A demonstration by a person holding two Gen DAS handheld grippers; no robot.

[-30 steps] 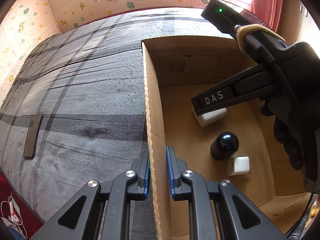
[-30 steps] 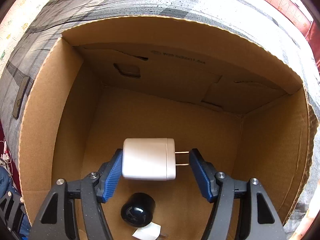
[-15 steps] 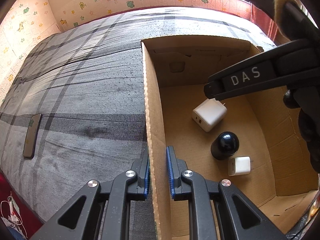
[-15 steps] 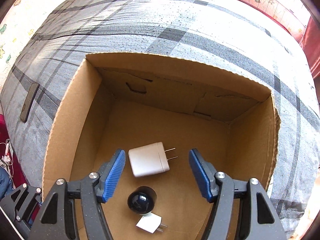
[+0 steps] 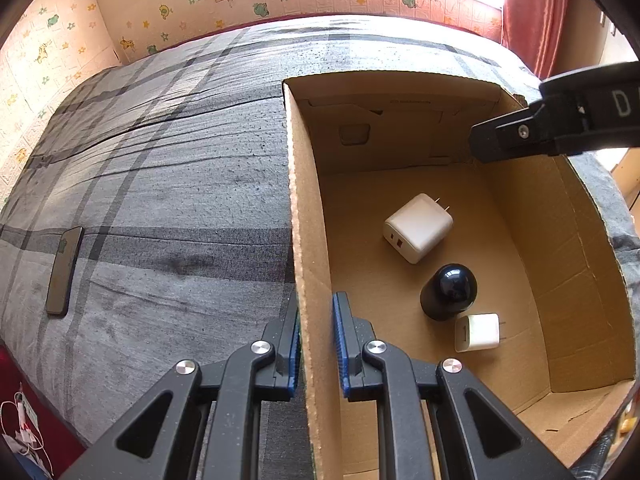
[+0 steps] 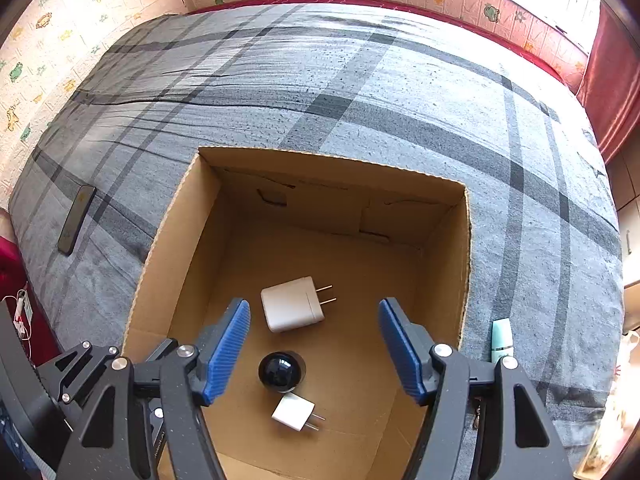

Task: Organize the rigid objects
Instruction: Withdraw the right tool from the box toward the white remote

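Box (image 5: 308, 240): cardboard, on plaid bed; L gripper (image 5: 316, 350) clamped on its near wall.
R gripper (image 6: 314, 354): jaws apart, empty, above box.
Big charger (image 6: 292, 304): box floor, mid; dark dome (image 6: 280, 370) and sm. charger (image 6: 294, 412) nearer me.
Risk: if L grip slips, box shifts on soft bedding, contents slide.

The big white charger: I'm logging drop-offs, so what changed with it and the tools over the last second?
The right tool, open around the big white charger on the box floor, has lifted clear above the cardboard box, leaving the charger lying there. Unchanged: the left tool stays clamped on the box's side wall, and the black dome, small white charger and phone have not moved.
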